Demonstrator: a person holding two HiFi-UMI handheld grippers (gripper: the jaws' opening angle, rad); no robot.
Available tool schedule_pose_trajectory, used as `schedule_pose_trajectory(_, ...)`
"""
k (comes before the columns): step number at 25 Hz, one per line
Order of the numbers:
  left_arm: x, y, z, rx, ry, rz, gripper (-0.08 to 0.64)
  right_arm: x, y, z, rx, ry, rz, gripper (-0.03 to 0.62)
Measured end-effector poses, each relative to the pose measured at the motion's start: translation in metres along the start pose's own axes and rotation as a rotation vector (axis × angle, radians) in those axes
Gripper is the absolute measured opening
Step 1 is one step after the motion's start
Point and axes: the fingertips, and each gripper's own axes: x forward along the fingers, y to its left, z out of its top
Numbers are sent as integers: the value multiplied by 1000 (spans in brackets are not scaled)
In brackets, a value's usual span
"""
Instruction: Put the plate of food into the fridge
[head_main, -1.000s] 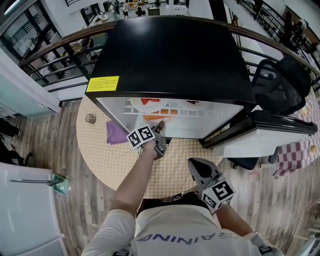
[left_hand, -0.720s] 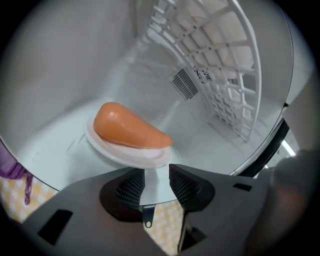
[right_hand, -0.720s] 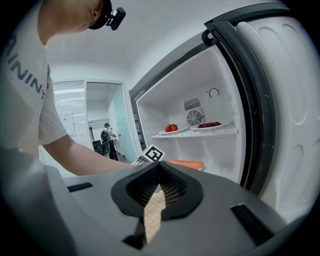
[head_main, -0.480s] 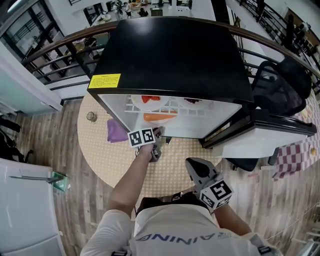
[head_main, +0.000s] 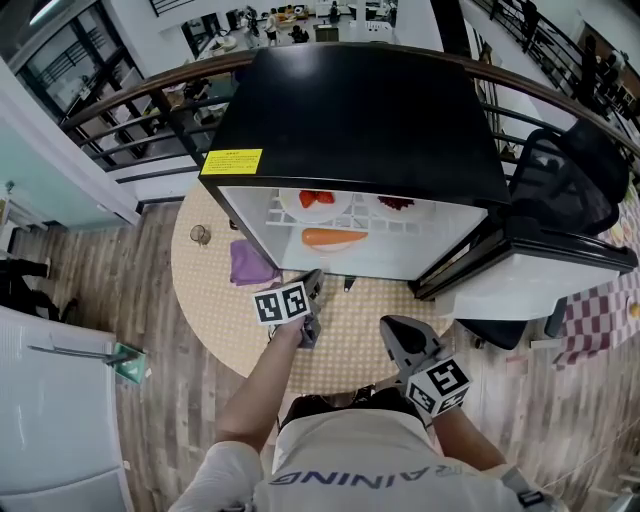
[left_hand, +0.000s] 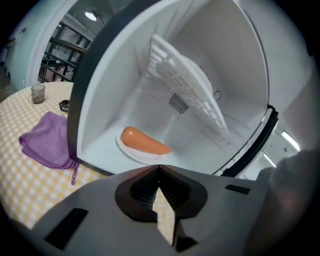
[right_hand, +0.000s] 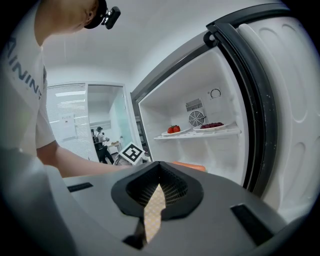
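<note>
A white plate with a long orange piece of food lies on the floor of the open fridge; its orange edge also shows in the right gripper view. My left gripper hovers over the table just in front of the fridge opening. Its jaws are shut with nothing between them, clear of the plate. My right gripper stays lower right, close to my body. It points toward the fridge, also shut and empty.
The fridge's upper shelf carries a plate of strawberries and a plate of dark berries. The fridge door swings open to the right. On the round checked table lie a purple cloth and a small glass. A black chair stands right.
My left gripper has drawn back a little from the fridge opening toward my body. The plate with the orange food stays inside. The right gripper has barely moved.
</note>
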Motion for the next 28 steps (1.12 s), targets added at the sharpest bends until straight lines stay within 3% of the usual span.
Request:
schedule_pose_trajectory(4,-45,-31,10,56,-110,-23,8,5,6,5,-4,-13,12,20)
schedule_pose_trajectory(16,-188,-83,50,375,-361,7,8,16,31,27,-29,-59,44,20)
schedule_pose_trajectory(28,-235,-110,50,427,-446,-31,8,13,30,47,-52,-103,-14,20)
